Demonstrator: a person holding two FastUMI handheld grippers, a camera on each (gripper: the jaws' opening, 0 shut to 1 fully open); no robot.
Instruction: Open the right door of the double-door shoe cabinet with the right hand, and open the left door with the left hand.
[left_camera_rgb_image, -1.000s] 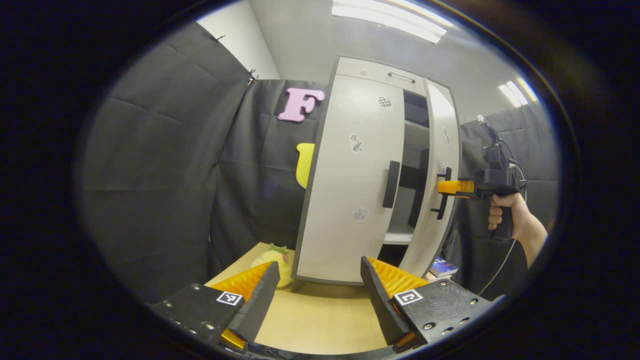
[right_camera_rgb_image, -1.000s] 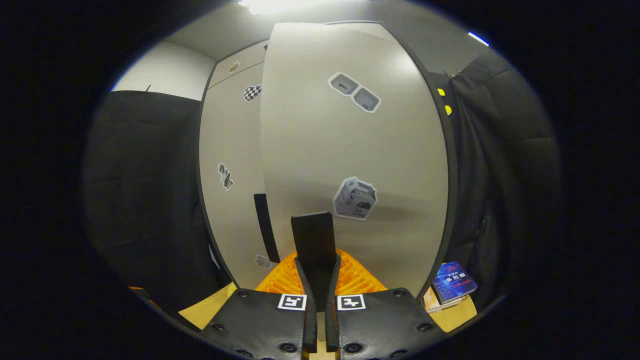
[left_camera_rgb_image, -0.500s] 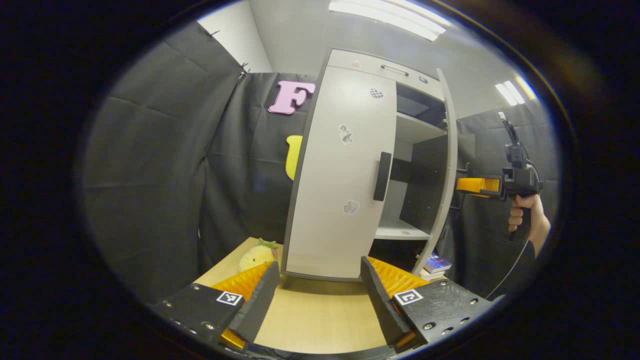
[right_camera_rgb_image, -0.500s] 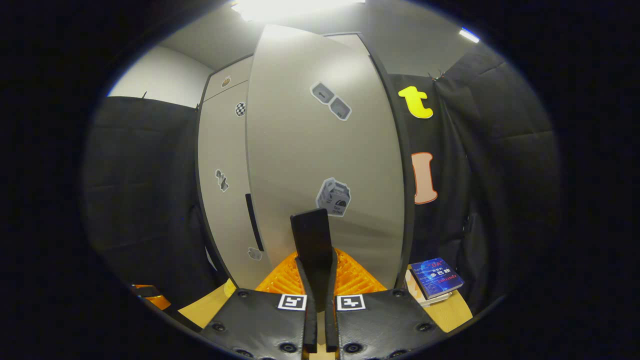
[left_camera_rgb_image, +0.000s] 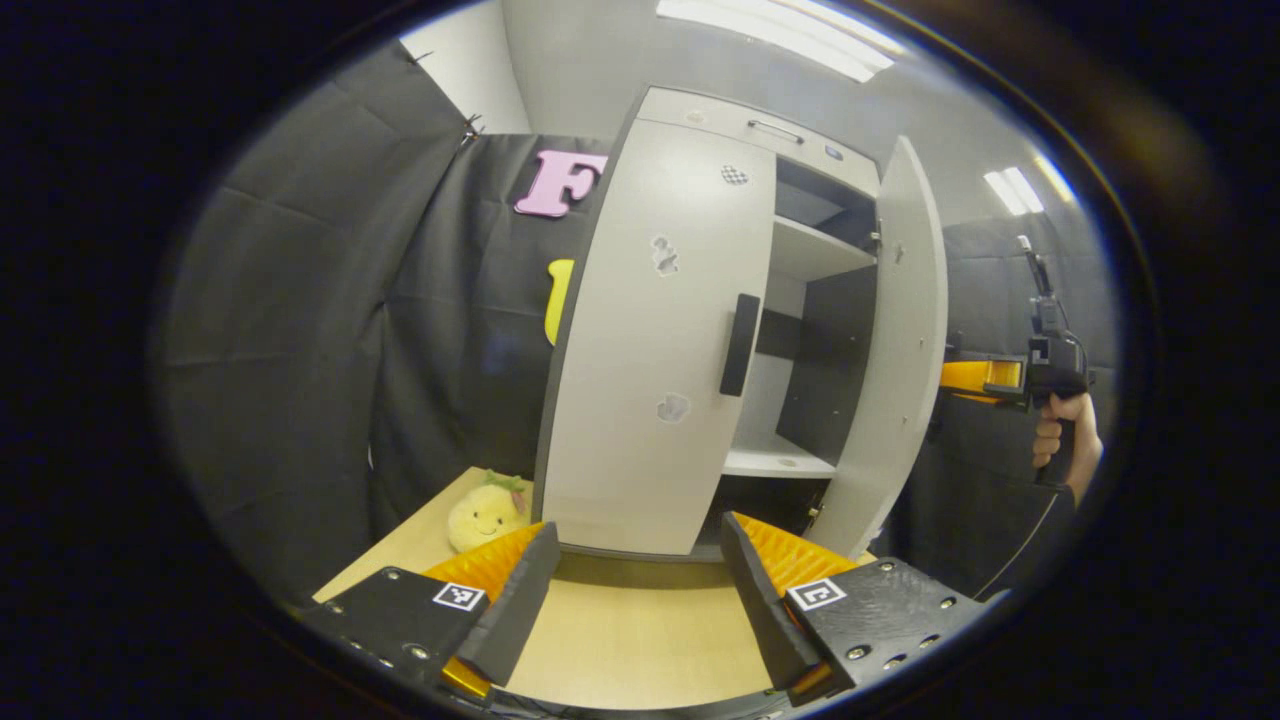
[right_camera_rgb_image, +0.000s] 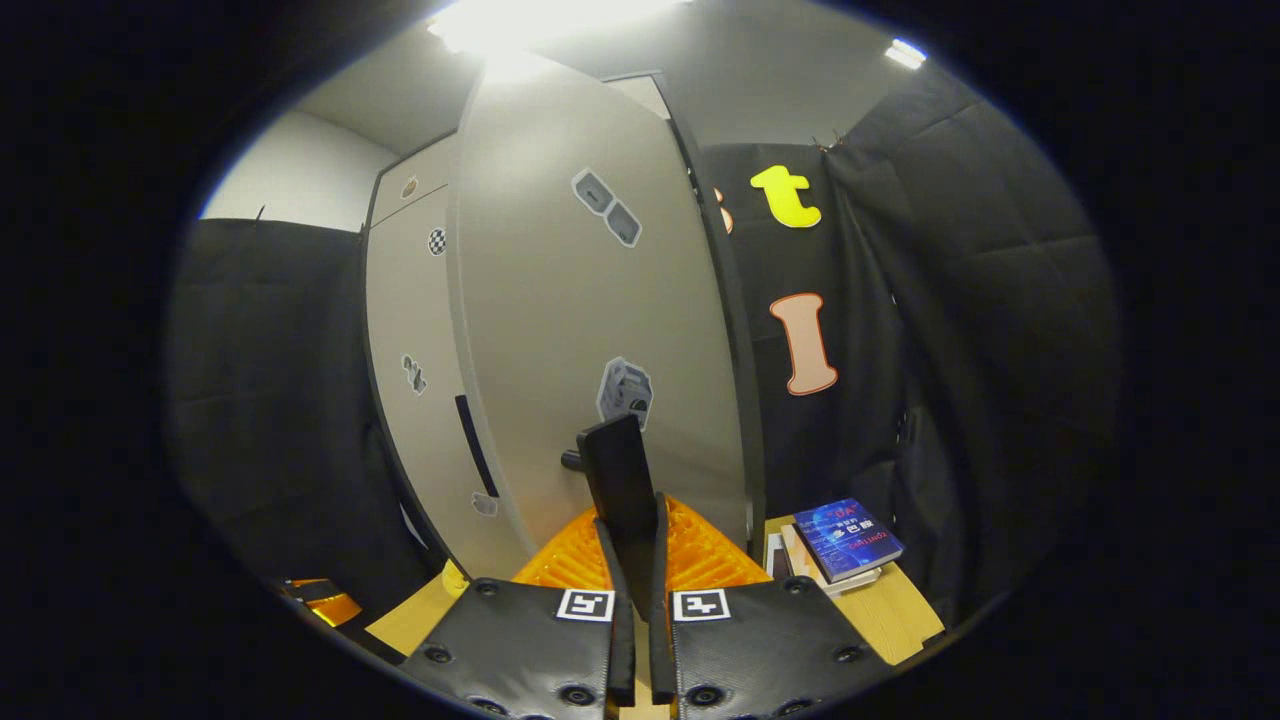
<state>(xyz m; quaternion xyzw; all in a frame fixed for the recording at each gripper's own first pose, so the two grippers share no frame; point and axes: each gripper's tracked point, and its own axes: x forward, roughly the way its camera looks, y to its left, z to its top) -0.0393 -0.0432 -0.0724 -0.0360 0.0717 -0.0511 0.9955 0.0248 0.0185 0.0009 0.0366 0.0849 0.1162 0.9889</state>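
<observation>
Booth: black quilted cloth walls around a pale wood surface (left_camera_rgb_image: 630, 640), strip lights overhead.
Plush toy (left_camera_rgb_image: 480, 512): soft, yellow, on the surface left of the cabinet.
Shoe cabinet (left_camera_rgb_image: 700, 330): stands on the surface; flat, smooth, matte pale panels with dark edges and small stickers; probably light board, stiff.
Left gripper (left_camera_rgb_image: 635, 590): fingers apart, holding nothing, well short of the cabinet.
Left door (left_camera_rgb_image: 660, 340): shut; its dark vertical bar handle (left_camera_rgb_image: 739, 345) is the place to grip, rigid and narrow.
Right door (right_camera_rgb_image: 590, 330): swung open, shelves showing.
Right gripper (right_camera_rgb_image: 632, 560): clamped on the right door's handle (right_camera_rgb_image: 615, 480); likely swings easily on hinges.
Books (right_camera_rgb_image: 845, 540): stacked at far right.
</observation>
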